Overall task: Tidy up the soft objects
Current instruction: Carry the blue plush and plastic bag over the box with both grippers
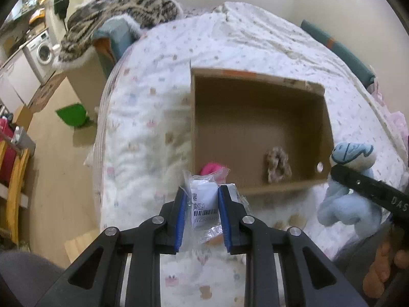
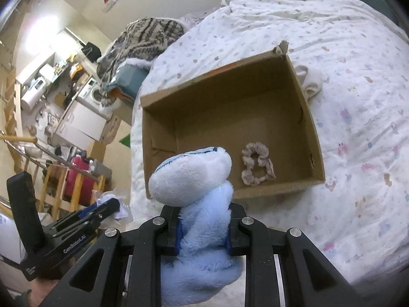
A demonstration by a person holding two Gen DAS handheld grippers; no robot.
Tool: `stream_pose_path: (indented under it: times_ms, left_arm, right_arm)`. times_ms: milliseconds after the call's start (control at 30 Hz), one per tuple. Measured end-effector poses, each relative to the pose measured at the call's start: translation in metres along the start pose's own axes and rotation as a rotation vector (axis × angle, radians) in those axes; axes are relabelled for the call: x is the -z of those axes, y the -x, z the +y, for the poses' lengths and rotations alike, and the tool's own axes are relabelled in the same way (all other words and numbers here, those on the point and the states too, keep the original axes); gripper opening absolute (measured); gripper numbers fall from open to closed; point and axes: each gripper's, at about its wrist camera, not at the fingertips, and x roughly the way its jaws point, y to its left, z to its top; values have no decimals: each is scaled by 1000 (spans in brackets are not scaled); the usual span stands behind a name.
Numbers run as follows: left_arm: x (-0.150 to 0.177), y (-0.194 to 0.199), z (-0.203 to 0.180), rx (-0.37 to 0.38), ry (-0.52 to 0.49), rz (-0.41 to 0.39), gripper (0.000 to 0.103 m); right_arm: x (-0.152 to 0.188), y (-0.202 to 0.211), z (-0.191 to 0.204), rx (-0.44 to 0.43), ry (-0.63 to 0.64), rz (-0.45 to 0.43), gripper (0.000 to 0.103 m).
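An open cardboard box [image 1: 258, 102] [image 2: 222, 117] lies on the bed with a beige scrunchie [image 1: 277, 165] [image 2: 257, 163] on its floor. A pink soft item [image 1: 209, 168] shows at the box's near left corner, partly hidden. My left gripper [image 1: 202, 194] is shut on a clear plastic packet [image 1: 204, 199] with a white barcode label, held just in front of the box. My right gripper [image 2: 204, 220] is shut on a light blue plush toy [image 2: 196, 192] [image 1: 350, 179], its white head up, before the box's near wall.
The white patterned duvet [image 1: 153, 102] [image 2: 345, 102] covers the bed. A striped blanket [image 1: 117, 12] is heaped at the far left. A rolled white cloth [image 2: 310, 79] lies right of the box. Wooden floor, a green item [image 1: 72, 115] and a washing machine [image 1: 42, 51] are left.
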Motion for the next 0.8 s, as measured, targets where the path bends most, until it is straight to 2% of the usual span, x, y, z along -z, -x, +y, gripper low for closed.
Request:
stream_pose_path:
  times_ms: [167, 467, 600, 667, 800]
  left_arm:
    - [-29, -1, -6, 10, -13, -25, 22]
    - [-63, -34, -20, 39, -24, -22, 22]
    - [-65, -59, -16, 65, 13, -18, 22]
    - [-62, -70, -11, 54, 39, -16, 22]
    - [-59, -87, -7, 84, 70, 27, 22]
  right_arm:
    - [-21, -5, 1, 4, -11, -5, 25]
    - [-59, -28, -3, 36, -14, -11, 25]
    - [-66, -47, -8, 78, 4, -9, 25]
    - [-64, -56, -13, 80, -7, -1, 25]
    - [-55, -76, -17, 105, -17, 37, 25]
